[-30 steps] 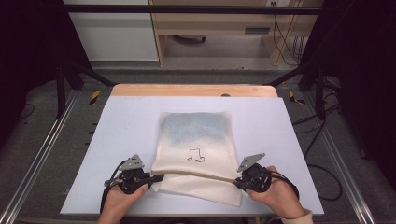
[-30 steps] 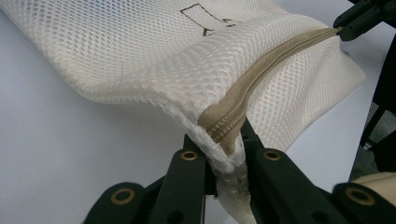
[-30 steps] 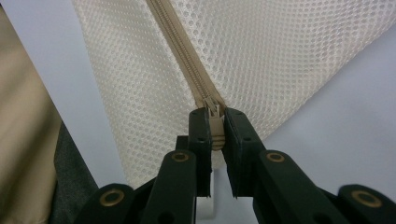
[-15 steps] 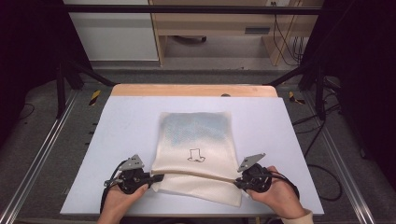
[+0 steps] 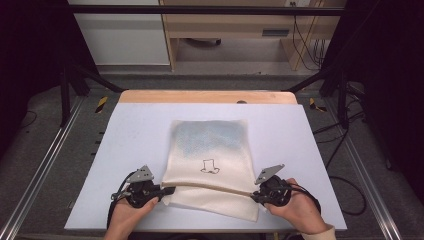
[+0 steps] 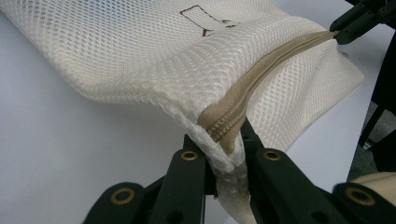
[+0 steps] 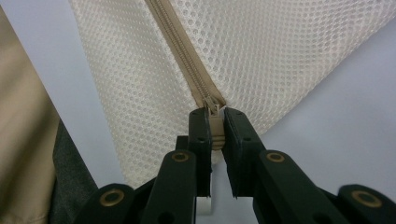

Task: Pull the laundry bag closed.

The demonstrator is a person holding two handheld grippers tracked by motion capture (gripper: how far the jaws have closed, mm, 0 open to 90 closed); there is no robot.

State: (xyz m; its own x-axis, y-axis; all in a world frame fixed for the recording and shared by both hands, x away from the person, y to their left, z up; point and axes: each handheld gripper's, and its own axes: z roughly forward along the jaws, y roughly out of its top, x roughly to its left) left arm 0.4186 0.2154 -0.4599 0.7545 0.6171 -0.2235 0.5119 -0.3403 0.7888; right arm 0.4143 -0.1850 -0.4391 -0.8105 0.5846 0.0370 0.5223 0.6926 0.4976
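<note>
Your left claw (image 6: 224, 161) pinches the mesh bag (image 5: 210, 150) at the zipper (image 6: 261, 74) end; your right claw (image 7: 214, 128) clamps the zipper pull (image 7: 212, 112). The zipper looks fully closed; sliding it open remains.

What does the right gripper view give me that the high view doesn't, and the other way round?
Right gripper view alone: the zipper pull pinched between the right tool jaws, plus the zipper teeth and the mesh weave close up.

High view alone: the whole mesh bag lying on the table, its small printed mark, the bluish contents at its far end, and the left tool clamped on the bag's other near corner.

Both: the closed zipper running along the bag's near edge to the right tool, and the pale table surface.
</note>
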